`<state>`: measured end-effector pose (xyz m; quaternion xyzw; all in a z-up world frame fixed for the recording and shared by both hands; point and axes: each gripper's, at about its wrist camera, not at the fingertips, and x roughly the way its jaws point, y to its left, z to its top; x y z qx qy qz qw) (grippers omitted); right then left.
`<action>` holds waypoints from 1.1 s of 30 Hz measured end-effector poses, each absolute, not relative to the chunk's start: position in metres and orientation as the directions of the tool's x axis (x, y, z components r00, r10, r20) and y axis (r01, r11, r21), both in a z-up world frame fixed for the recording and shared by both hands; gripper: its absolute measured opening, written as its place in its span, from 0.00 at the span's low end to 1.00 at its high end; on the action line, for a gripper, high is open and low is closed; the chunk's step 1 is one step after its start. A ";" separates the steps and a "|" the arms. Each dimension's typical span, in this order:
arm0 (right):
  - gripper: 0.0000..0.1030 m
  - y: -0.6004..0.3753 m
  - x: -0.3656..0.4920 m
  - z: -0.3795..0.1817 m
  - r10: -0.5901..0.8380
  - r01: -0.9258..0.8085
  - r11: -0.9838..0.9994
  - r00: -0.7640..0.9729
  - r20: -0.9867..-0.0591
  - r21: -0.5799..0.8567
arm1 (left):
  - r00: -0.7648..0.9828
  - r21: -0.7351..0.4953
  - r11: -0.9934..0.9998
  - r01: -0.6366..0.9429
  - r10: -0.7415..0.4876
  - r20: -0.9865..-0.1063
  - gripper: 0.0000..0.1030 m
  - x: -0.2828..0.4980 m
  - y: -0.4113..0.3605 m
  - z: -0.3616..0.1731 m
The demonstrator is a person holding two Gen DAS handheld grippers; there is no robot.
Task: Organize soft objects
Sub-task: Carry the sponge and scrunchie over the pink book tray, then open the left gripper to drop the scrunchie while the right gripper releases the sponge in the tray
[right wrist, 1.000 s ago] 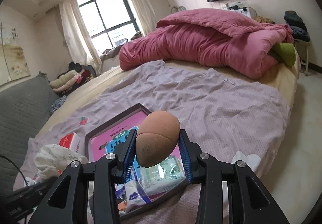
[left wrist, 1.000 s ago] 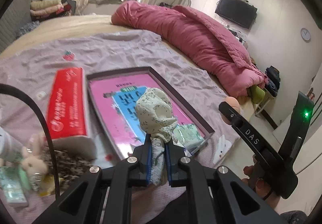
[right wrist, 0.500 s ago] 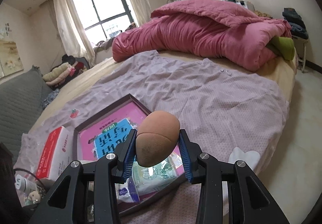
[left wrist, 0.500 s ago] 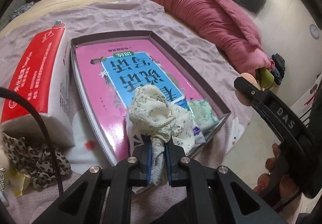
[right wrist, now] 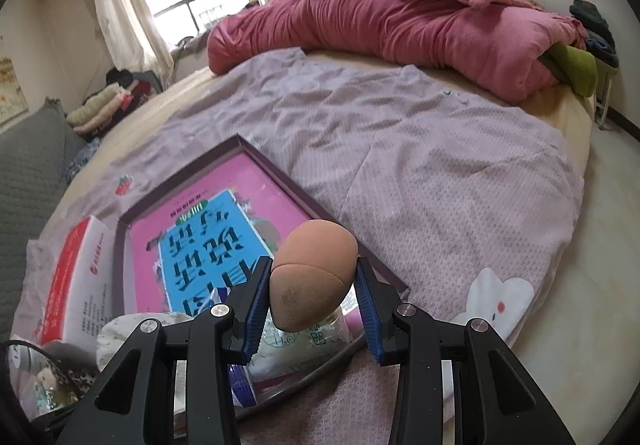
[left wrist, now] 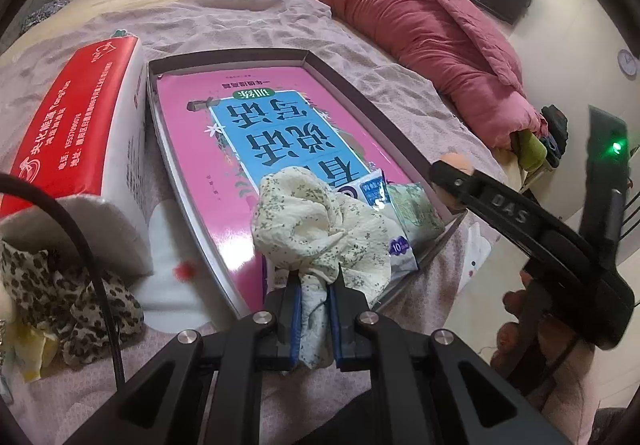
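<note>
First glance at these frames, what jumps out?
The pink book fills a shallow box on the bed. The left tongs grip a floral cloth over the box's near end. The right tongs clamp a tan egg-shaped sponge; a pink quilt is heaped behind.

Two tools on show: the left tool (left wrist: 315, 315) and the right tool (right wrist: 314, 309). One floral cloth (left wrist: 316, 229), one tan sponge egg (right wrist: 312, 281). One shallow box (left wrist: 352, 85) on the bed, one pink book (left wrist: 224, 133) inside it, and two small packets (left wrist: 412, 205) at its near corner. One red tissue pack (left wrist: 72, 117), one leopard-print cloth (left wrist: 60, 293), one pink duvet (right wrist: 400, 17).
</note>
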<state>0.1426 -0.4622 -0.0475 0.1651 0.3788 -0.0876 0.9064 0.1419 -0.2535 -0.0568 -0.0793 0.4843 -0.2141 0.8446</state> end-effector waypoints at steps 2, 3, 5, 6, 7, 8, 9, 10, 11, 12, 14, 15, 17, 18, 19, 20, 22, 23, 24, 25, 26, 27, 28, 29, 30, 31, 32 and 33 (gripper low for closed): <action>0.40 -0.462 0.145 -0.051 -0.034 0.290 0.929 0.683 -0.729 0.228 | 0.438 -0.339 0.894 0.295 -0.441 -0.783 0.12 0.139 -0.254 -0.056; 0.40 -0.462 0.146 -0.052 -0.033 0.293 0.929 0.676 -0.736 0.228 | 0.435 -0.336 0.893 0.300 -0.442 -0.784 0.12 0.138 -0.255 -0.056; 0.40 -0.463 0.147 -0.056 -0.034 0.305 0.925 0.661 -0.750 0.228 | 0.428 -0.340 0.891 0.302 -0.445 -0.786 0.12 0.136 -0.254 -0.057; 0.41 -0.464 0.148 -0.057 -0.034 0.311 0.923 0.657 -0.753 0.229 | 0.427 -0.339 0.891 0.301 -0.443 -0.788 0.12 0.134 -0.254 -0.057; 0.41 -0.465 0.148 -0.058 -0.036 0.316 0.921 0.652 -0.757 0.229 | 0.427 -0.337 0.892 0.300 -0.442 -0.789 0.12 0.132 -0.254 -0.058; 0.41 -0.466 0.148 -0.059 -0.034 0.323 0.918 0.646 -0.762 0.232 | 0.426 -0.338 0.892 0.299 -0.442 -0.789 0.12 0.131 -0.253 -0.058; 0.41 -0.467 0.148 -0.060 -0.033 0.325 0.916 0.644 -0.765 0.235 | 0.426 -0.340 0.892 0.297 -0.443 -0.789 0.12 0.130 -0.252 -0.058; 0.41 -0.468 0.148 -0.061 -0.031 0.327 0.915 0.643 -0.766 0.238 | 0.423 -0.341 0.892 0.295 -0.442 -0.791 0.12 0.129 -0.251 -0.060; 0.41 -0.468 0.148 -0.061 -0.030 0.328 0.914 0.642 -0.766 0.238 | 0.421 -0.342 0.892 0.294 -0.442 -0.792 0.12 0.129 -0.251 -0.060; 0.41 -0.467 0.148 -0.061 -0.032 0.327 0.915 0.640 -0.767 0.234 | 0.419 -0.343 0.893 0.292 -0.442 -0.793 0.12 0.129 -0.250 -0.061; 0.42 -0.467 0.149 -0.062 -0.036 0.325 0.918 0.637 -0.770 0.226 | 0.419 -0.344 0.893 0.289 -0.441 -0.794 0.12 0.129 -0.250 -0.062; 0.42 -0.468 0.149 -0.062 -0.037 0.325 0.919 0.637 -0.770 0.225 | 0.420 -0.342 0.894 0.288 -0.439 -0.794 0.12 0.128 -0.250 -0.062; 0.42 -0.468 0.149 -0.062 -0.037 0.325 0.918 0.641 -0.767 0.227 | 0.422 -0.341 0.896 0.286 -0.437 -0.794 0.12 0.128 -0.250 -0.061; 0.43 -0.467 0.149 -0.062 -0.039 0.326 0.918 0.643 -0.765 0.227 | 0.423 -0.340 0.896 0.286 -0.436 -0.794 0.12 0.128 -0.250 -0.061; 0.44 -0.467 0.148 -0.061 -0.041 0.325 0.918 0.646 -0.762 0.226 | 0.422 -0.342 0.896 0.285 -0.437 -0.794 0.12 0.128 -0.250 -0.062; 0.45 -0.467 0.147 -0.060 -0.040 0.321 0.919 0.653 -0.756 0.228 | 0.421 -0.345 0.895 0.283 -0.439 -0.794 0.12 0.128 -0.249 -0.062; 0.50 -0.465 0.145 -0.057 -0.044 0.317 0.921 0.664 -0.746 0.228 | 0.420 -0.348 0.894 0.281 -0.441 -0.793 0.13 0.128 -0.249 -0.063; 0.51 -0.465 0.144 -0.055 -0.047 0.315 0.921 0.671 -0.740 0.228 | 0.419 -0.348 0.895 0.280 -0.440 -0.794 0.13 0.128 -0.249 -0.063; 0.53 -0.464 0.143 -0.053 -0.048 0.313 0.922 0.678 -0.734 0.229 | 0.419 -0.349 0.895 0.278 -0.440 -0.795 0.13 0.129 -0.249 -0.063; 0.54 -0.465 0.142 -0.052 -0.053 0.316 0.921 0.683 -0.728 0.229 | 0.418 -0.349 0.895 0.278 -0.440 -0.795 0.13 0.129 -0.248 -0.064; 0.55 -0.466 0.140 -0.050 -0.056 0.318 0.919 0.689 -0.723 0.232 | 0.418 -0.347 0.896 0.277 -0.438 -0.796 0.13 0.129 -0.249 -0.064; 0.56 -0.467 0.139 -0.049 -0.058 0.321 0.917 0.695 -0.717 0.236 | 0.418 -0.344 0.897 0.276 -0.434 -0.798 0.14 0.130 -0.249 -0.065; 0.57 -0.468 0.137 -0.048 -0.063 0.326 0.915 0.700 -0.712 0.239 | 0.418 -0.342 0.899 0.275 -0.432 -0.799 0.14 0.132 -0.249 -0.066; 0.57 -0.469 0.134 -0.046 -0.074 0.336 0.910 0.707 -0.704 0.242 | 0.417 -0.338 0.900 0.275 -0.429 -0.801 0.14 0.133 -0.250 -0.067; 0.57 -0.471 0.133 -0.045 -0.078 0.341 0.907 0.711 -0.699 0.246 | 0.417 -0.332 0.902 0.276 -0.423 -0.804 0.14 0.135 -0.251 -0.068; 0.57 -0.472 0.132 -0.044 -0.082 0.346 0.905 0.715 -0.694 0.249 | 0.418 -0.323 0.905 0.278 -0.417 -0.808 0.14 0.137 -0.253 -0.069; 0.57 -0.473 0.130 -0.043 -0.090 0.353 0.902 0.718 -0.691 0.249 | 0.418 -0.313 0.907 0.281 -0.409 -0.811 0.14 0.138 -0.255 -0.070; 0.58 -0.474 0.129 -0.042 -0.096 0.360 0.899 0.720 -0.688 0.250 | 0.425 -0.294 0.913 0.284 -0.394 -0.815 0.14 0.139 -0.257 -0.071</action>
